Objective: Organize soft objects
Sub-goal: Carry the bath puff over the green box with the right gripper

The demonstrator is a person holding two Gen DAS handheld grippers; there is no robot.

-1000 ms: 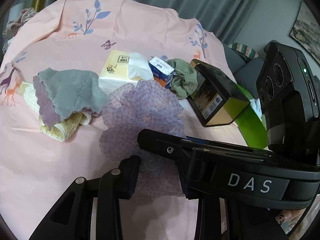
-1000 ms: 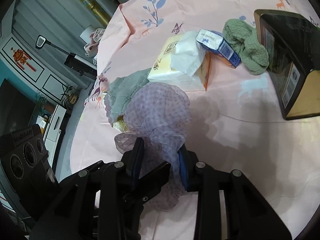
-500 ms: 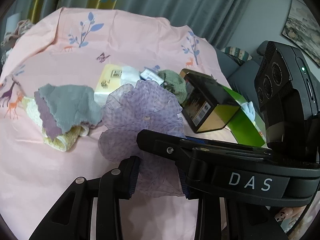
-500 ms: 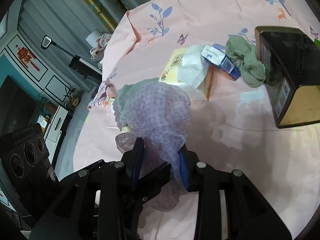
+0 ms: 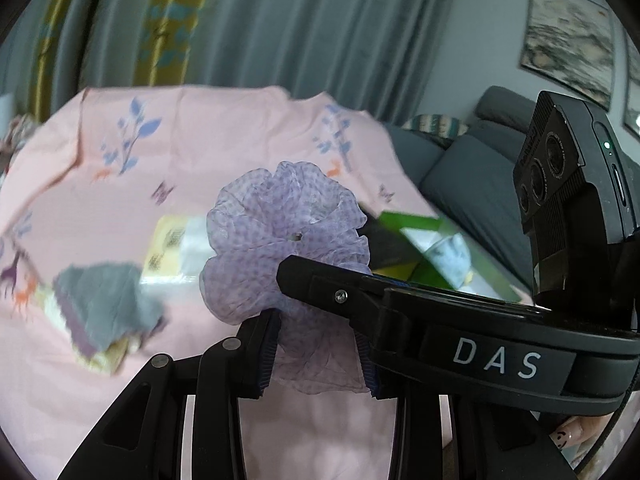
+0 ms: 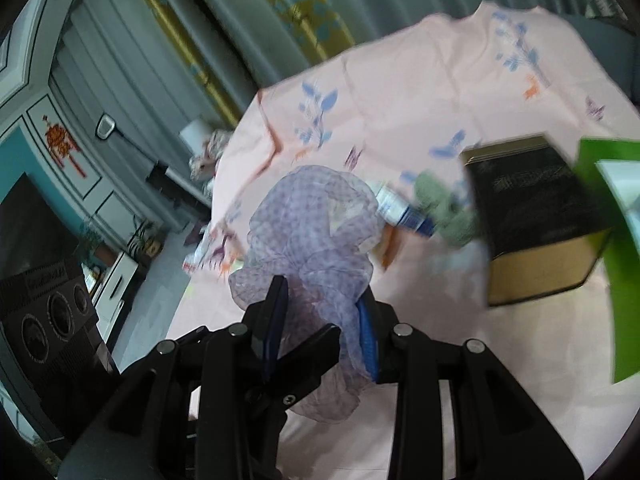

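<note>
A sheer purple ruffled scrunchie is held between both grippers, lifted above the pink tablecloth. My left gripper is shut on its lower part. My right gripper is shut on the same scrunchie; its arm crosses the left wrist view in front of the left jaws. A stack of grey, purple and yellow cloths lies at the left. A green knitted cloth lies beside a small blue-and-white box.
A yellow tissue pack lies behind the scrunchie. A black-and-gold box stands at the right, next to a green bin with something pale blue in it. A grey sofa lies beyond the table.
Both grippers have risen with the scrunchie, well above the table. The view has tilted up, so the table objects look smaller and blurred and the green bin shows more.
</note>
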